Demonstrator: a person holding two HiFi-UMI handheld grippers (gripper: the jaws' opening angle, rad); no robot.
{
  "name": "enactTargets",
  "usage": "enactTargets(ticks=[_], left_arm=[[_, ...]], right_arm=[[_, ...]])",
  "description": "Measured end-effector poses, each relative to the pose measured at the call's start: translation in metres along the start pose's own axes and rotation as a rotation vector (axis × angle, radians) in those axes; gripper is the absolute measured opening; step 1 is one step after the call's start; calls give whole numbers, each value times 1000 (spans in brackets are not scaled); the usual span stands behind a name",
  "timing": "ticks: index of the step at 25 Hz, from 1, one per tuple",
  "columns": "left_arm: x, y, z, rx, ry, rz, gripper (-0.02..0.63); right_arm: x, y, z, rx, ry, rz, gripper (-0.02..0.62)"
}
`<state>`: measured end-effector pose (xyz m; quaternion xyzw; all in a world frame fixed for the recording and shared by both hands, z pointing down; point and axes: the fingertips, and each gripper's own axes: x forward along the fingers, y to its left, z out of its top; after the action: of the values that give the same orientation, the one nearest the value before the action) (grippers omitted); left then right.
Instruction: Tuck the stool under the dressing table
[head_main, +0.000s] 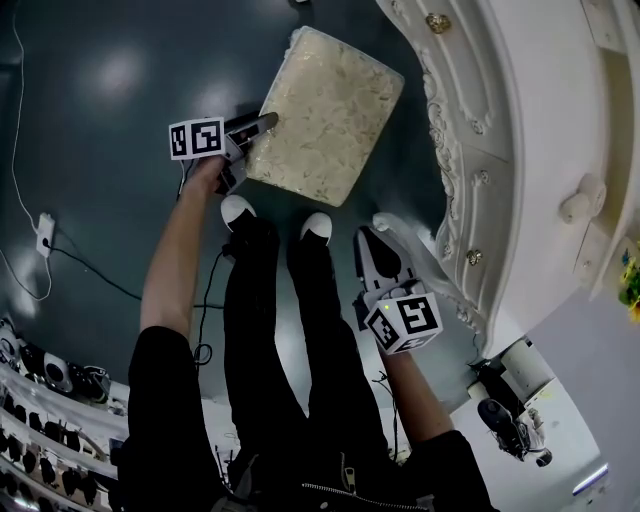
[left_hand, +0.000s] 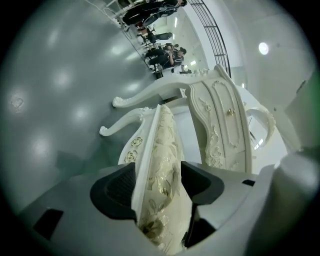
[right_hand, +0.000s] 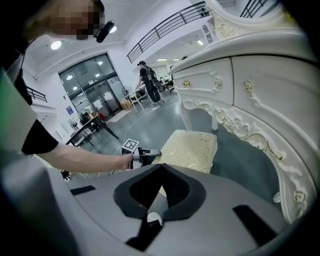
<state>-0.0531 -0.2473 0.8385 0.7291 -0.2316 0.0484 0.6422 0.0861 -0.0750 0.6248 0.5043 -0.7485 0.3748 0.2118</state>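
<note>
The stool (head_main: 325, 115) has a cream floral cushion on a white carved frame. It stands on the dark floor just left of the white dressing table (head_main: 520, 120). My left gripper (head_main: 262, 125) is shut on the stool's near left edge. In the left gripper view the cushion and seat rail (left_hand: 162, 165) fill the gap between the pads, with the dressing table (left_hand: 220, 115) beyond. My right gripper (head_main: 372, 240) hangs shut and empty beside my right leg, close to the table's front. In the right gripper view it (right_hand: 161, 167) points at the stool (right_hand: 192, 147) and the left gripper (right_hand: 145, 154).
My own legs and white-toed shoes (head_main: 240, 212) stand right behind the stool. A cable and wall plug (head_main: 45, 235) lie on the floor at the left, with shelves of small items at the lower left. A person (right_hand: 147, 80) and a desk (right_hand: 92, 122) are far off.
</note>
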Motion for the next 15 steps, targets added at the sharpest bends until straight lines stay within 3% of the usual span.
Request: enactTargets(ticks=[4,7,11,15], left_arm=[[-14,0,-24,108,68,48,278],[-31,4,-50,108,72,73,278],[-59,13,-88,69,-9,136,280],[-75,23,-121,-112,-213,181,299]], right_arm=[[-1,2,3,1,-8,9,6],[-1,8,3,4,-12,19,6],[0,17,1,5,-13,37,6],[-1,21,-3,4,-12,45,6]])
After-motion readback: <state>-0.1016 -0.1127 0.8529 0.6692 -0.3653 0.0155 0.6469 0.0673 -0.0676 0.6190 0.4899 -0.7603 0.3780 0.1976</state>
